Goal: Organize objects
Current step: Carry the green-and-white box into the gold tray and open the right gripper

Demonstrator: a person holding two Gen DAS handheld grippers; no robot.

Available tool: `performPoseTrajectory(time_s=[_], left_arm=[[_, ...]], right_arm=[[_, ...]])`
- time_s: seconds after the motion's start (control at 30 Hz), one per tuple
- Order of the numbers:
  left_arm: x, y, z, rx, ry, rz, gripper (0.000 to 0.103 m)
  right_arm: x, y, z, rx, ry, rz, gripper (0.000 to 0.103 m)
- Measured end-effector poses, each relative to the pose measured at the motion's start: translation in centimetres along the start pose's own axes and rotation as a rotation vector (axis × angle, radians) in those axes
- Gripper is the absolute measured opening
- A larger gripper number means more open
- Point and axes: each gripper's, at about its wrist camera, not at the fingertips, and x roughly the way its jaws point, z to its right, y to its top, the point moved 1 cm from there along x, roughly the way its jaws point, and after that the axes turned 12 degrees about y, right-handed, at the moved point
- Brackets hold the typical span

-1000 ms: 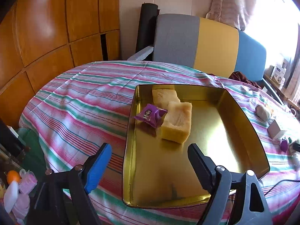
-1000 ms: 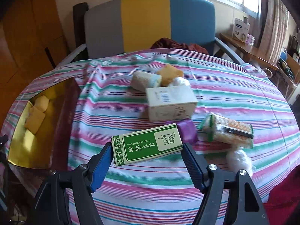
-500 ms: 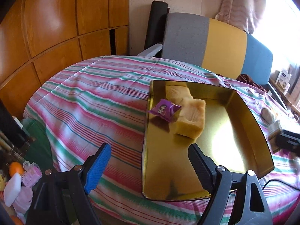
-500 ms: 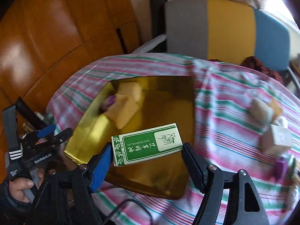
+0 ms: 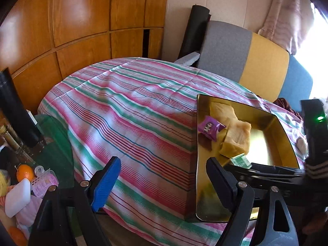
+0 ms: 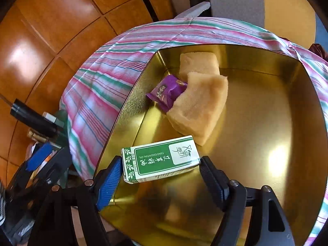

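Observation:
A green and white essential-oil box (image 6: 161, 161) sits crosswise between the pads of my right gripper (image 6: 160, 166). Both pads still touch its ends while the jaws are opening. It hangs low over the front left part of the gold metal tray (image 6: 131, 110). Two yellow sponge cakes (image 6: 202, 104) and a purple snack packet (image 6: 167, 92) lie in the tray's far left corner. In the left wrist view my left gripper (image 5: 163, 161) stands open and empty over the striped tablecloth (image 5: 133, 112), just left of the tray (image 5: 266, 143). A corner of the box (image 5: 240, 161) shows there.
A grey, yellow and blue chair (image 5: 246, 61) stands behind the table. Wooden cabinet panels (image 5: 82, 20) fill the left. Below the table's left edge lie an orange (image 5: 24, 173), pink rollers (image 5: 44, 181) and dark bottles (image 5: 16, 110).
My right gripper has carried the green box leftward from the cluttered side of the table to low over the tray. My left gripper has shifted left, off the tray.

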Motion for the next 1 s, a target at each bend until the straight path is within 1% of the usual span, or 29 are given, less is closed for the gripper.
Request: performPoseTrajectory(time_s=[0.13,0.23,0.33,0.57,0.73,0.8,1.0], left_arm=[[0.2,0.0,-0.2,-0.004,0.008,-0.002,0.087],[0.1,0.0,-0.1,-0.003,0.012,-0.001,0.087],[-0.4,0.1,0.2,0.007,0.017,0.020,0.087],[-1.1,0.0,0.8,0.025,0.018,0.045,0.089],[-1.8,0.0,1.4,0.049,0.016,0.071,0.089],[-2.3,-0.1,1.8,0.068,0.018,0.092,0.089],[-3.4,-0.2,2.9,0.097,0.014,0.123,0.089]], right_arm=[[-0.1,-0.2,0.1,-0.007,-0.016,0.012,0.083],[-0.5,0.1,0.2,-0.003,-0.006,0.033,0.083],[-1.1,-0.3,0.0,-0.016,-0.029,0.057,0.083],[-3.6,-1.5,-1.1,-0.101,-0.163,0.135,0.083],[-5.3,-2.4,-1.5,-0.137,-0.237,0.188,0.083],[-6.1,-2.7,-1.5,-0.145,-0.260,0.212,0.083],[-8.8,-3.4,-1.6,-0.157,-0.324,0.287,0.083]])
